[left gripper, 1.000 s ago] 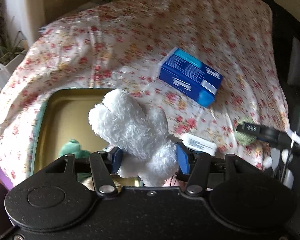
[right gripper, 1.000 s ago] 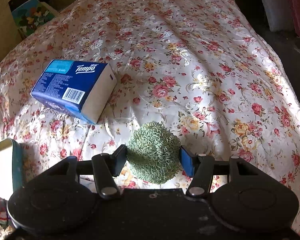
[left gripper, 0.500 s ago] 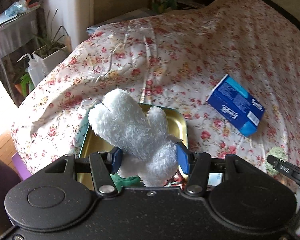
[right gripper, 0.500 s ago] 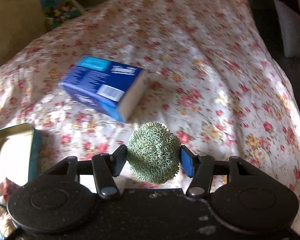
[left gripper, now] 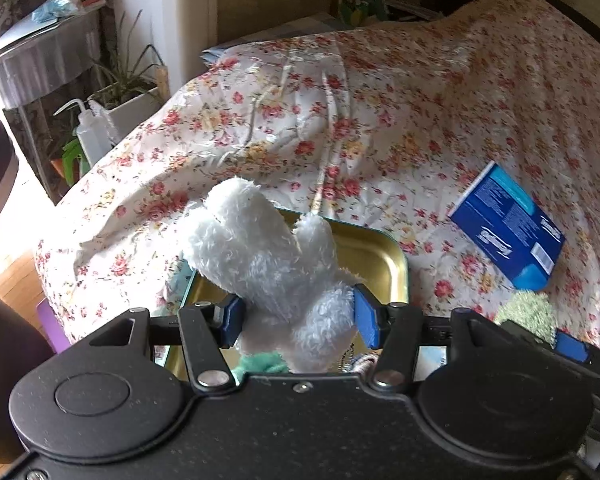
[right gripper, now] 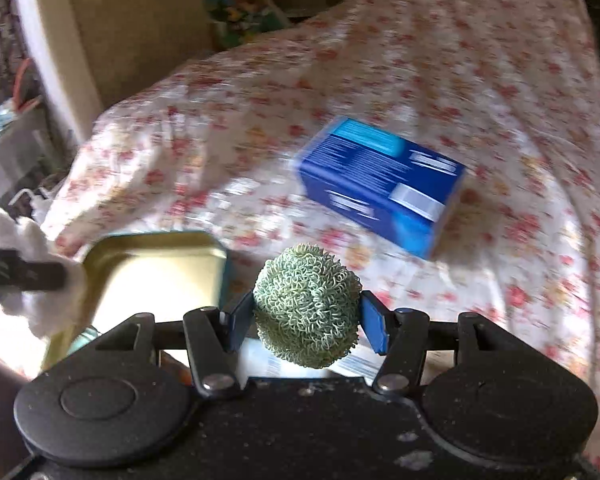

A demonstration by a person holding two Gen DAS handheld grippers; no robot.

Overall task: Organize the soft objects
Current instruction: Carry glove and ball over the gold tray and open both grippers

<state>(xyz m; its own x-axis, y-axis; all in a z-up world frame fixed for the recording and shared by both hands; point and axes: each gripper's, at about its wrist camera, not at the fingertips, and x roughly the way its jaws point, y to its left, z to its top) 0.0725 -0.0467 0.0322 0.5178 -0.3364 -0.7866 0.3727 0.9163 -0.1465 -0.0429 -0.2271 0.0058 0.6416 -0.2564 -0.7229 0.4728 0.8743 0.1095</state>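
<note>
Left gripper [left gripper: 296, 316] clamped on a fluffy white plush toy [left gripper: 266, 268], held over the gold-lined teal metal tin [left gripper: 380, 248] just ahead on the floral bedspread [left gripper: 380, 120]. Right gripper [right gripper: 306, 320] pinching a green curly-looped knitted ball [right gripper: 306, 306] (lifted clear of the cover), tin [right gripper: 152, 272] ahead-left, glossy blue tissue pack [right gripper: 380, 184] ahead-right.

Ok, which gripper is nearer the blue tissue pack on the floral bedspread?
Right. The right gripper, shut on the green loopy ball, hangs just in front of the blue tissue pack; the left gripper, holding the white plush toy, is over the gold tin.
</note>
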